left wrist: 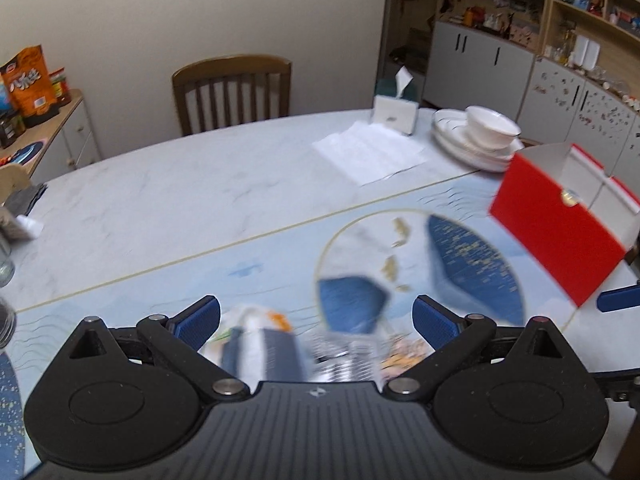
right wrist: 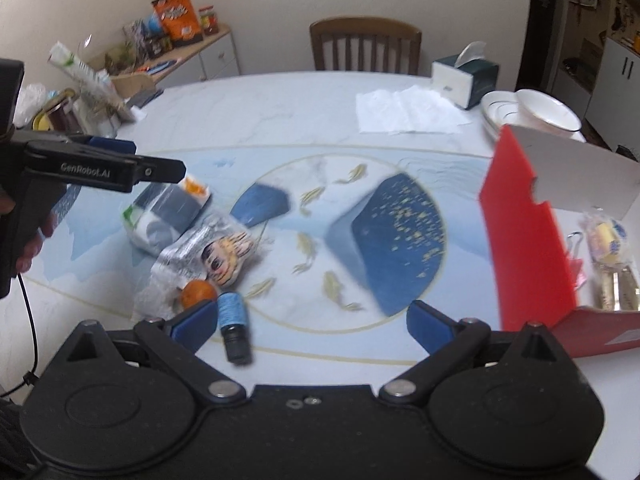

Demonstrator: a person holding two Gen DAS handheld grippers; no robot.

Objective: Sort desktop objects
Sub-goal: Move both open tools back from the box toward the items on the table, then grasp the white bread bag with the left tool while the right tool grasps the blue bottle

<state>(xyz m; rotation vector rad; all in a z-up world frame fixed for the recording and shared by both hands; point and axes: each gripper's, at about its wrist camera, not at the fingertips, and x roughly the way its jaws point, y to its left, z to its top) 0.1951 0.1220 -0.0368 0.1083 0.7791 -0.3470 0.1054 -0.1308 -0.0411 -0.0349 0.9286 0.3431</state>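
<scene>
From the left wrist, the left gripper (left wrist: 316,314) is hanging wide apart and empty above a blurry snack pack (left wrist: 260,344). The red box (left wrist: 560,220) is sitting to the right of that pack.

From the right wrist, the right gripper (right wrist: 314,320) is spreading wide and empty. A blue bottle (right wrist: 234,322) is lying just left of the red box, near an orange (right wrist: 198,294).
</scene>
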